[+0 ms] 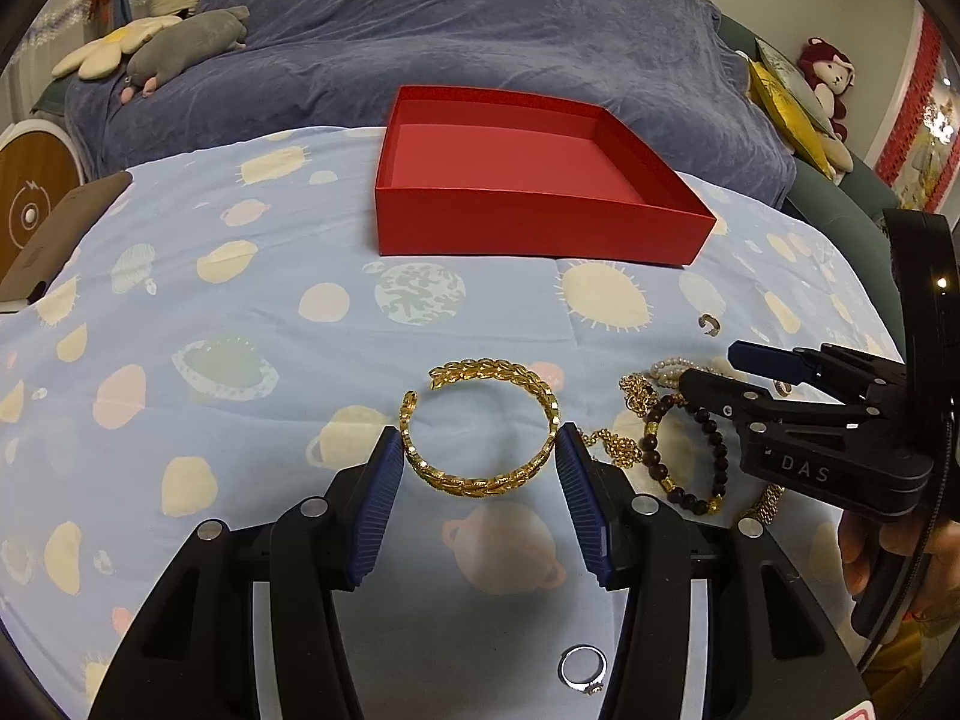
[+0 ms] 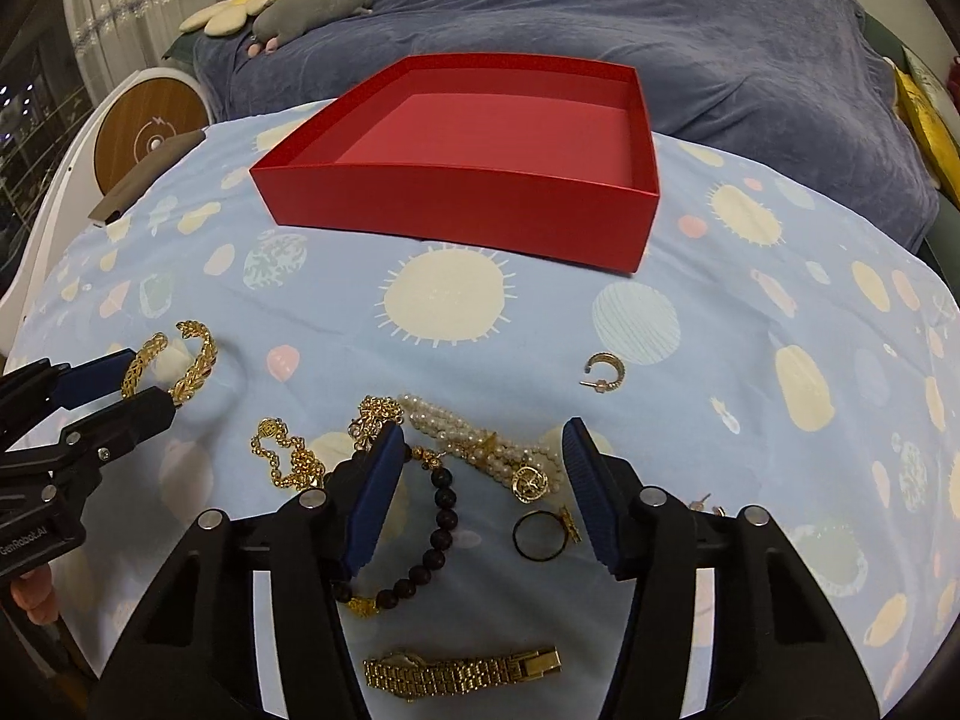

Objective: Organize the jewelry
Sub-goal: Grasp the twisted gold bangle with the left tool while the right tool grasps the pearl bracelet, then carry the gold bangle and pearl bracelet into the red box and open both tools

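Observation:
An empty red box stands at the far side of the blue patterned cloth. A gold leaf-pattern bangle lies between the open fingers of my left gripper, which also shows in the right wrist view. My right gripper is open over a pile: pearl bracelet, dark bead bracelet, gold chain, thin ring. It also shows in the left wrist view. A gold watch lies below it.
A hoop earring lies apart on the cloth. A silver ring lies near my left gripper's base. A brown flat case sits at the left edge. A blue-covered sofa with plush toys stands behind.

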The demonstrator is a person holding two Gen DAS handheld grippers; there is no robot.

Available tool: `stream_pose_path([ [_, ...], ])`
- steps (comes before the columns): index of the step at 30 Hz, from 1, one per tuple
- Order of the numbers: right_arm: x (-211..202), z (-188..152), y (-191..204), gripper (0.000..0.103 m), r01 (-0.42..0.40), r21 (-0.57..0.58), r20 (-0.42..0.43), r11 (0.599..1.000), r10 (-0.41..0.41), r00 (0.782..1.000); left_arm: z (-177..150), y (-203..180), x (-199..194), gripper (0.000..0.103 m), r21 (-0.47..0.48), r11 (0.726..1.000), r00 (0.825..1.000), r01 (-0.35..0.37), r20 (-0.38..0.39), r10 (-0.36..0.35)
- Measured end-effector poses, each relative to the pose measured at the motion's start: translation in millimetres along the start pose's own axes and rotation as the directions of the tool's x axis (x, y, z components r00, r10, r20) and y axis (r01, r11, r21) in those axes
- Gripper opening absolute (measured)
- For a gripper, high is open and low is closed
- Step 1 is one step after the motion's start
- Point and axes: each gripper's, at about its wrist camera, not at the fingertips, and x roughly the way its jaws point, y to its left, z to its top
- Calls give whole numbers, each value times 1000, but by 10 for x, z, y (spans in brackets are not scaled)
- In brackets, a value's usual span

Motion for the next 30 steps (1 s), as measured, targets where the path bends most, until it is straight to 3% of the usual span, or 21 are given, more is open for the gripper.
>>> stream_pose_path([
  [4,107,15,-25,30,-9,5,-29,1000,10,1000,-3,-23,4,50,11,1000,1000,7,3,-7],
  [6,129,1,-44,27,-19,14,-37,1000,19,999,-7,-28,3,50,16,1000,1000,13,2,-14],
  [9,87,0,-28,13,-30,14,-38,999,30,999,-12,-14,-1,50,12,1000,1000,16,1,-16],
  [20,-560,257,41,13,-95,51,120,994,88,989,241,3,-249,50,1,999,998,41,46,-41],
  [25,-712,731,-70,13,-96,73,193,993,80,978,769,-47,-332,50,67,998,992,11,122,-19],
  [30,-534,1376,-271,13,-65,96,217,993,42,975,1447,-34,-23,50,89,996,991,15,135,-27],
])
